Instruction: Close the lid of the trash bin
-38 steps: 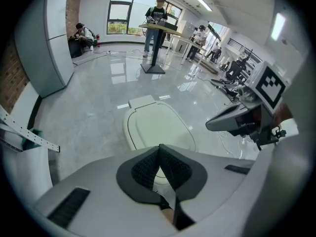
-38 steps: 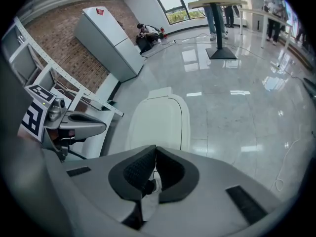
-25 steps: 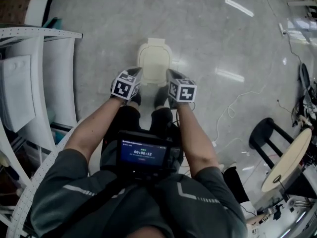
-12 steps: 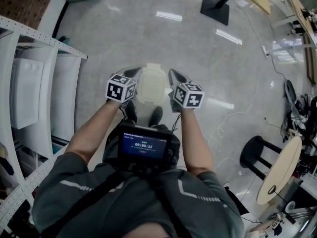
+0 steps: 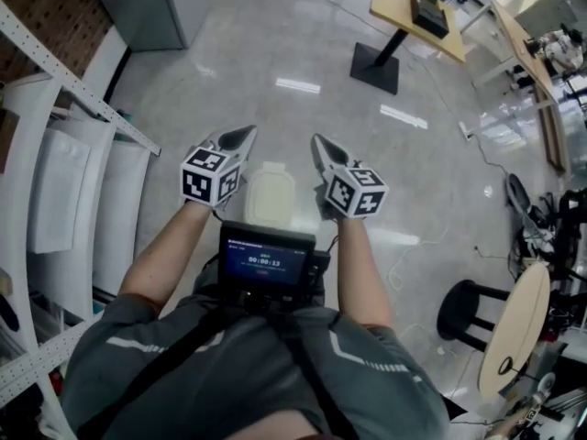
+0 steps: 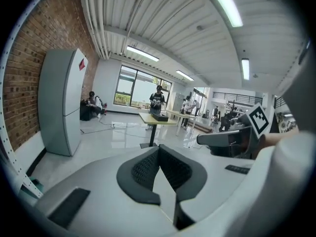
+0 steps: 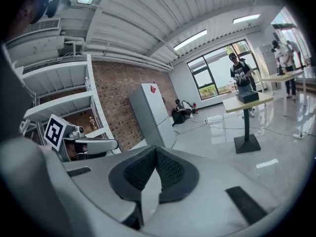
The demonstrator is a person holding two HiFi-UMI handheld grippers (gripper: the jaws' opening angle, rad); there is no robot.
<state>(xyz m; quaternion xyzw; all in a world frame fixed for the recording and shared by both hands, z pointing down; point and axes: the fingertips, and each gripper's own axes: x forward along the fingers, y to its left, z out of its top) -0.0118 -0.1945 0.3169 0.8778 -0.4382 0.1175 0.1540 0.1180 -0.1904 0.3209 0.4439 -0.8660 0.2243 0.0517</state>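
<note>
Closure is shown on both tools. In the left gripper view the left gripper (image 6: 158, 151) is seen with its dark ribbed pads brought together at the tips, and nothing is caught between them. The same is seen of the right gripper (image 7: 155, 151) in the right gripper view. In the head view both are held out in front of the body, side by side with a gap between them, each with its marker cube turned upward.

In that gap the pale cream trash bin (image 5: 268, 191) is seen from above, standing on the glossy grey floor (image 5: 303, 53). Its near edge is covered by the screen (image 5: 266, 262) worn at the chest. The lid appears to lie flat on the bin, though from straight overhead this cannot be settled surely. Both grippers are held apart from it.

White shelving (image 5: 64, 163) is seen at the left, with a grey cabinet (image 5: 138, 3) beyond it. A table (image 5: 404, 12) on a black base stands farther off.
</note>
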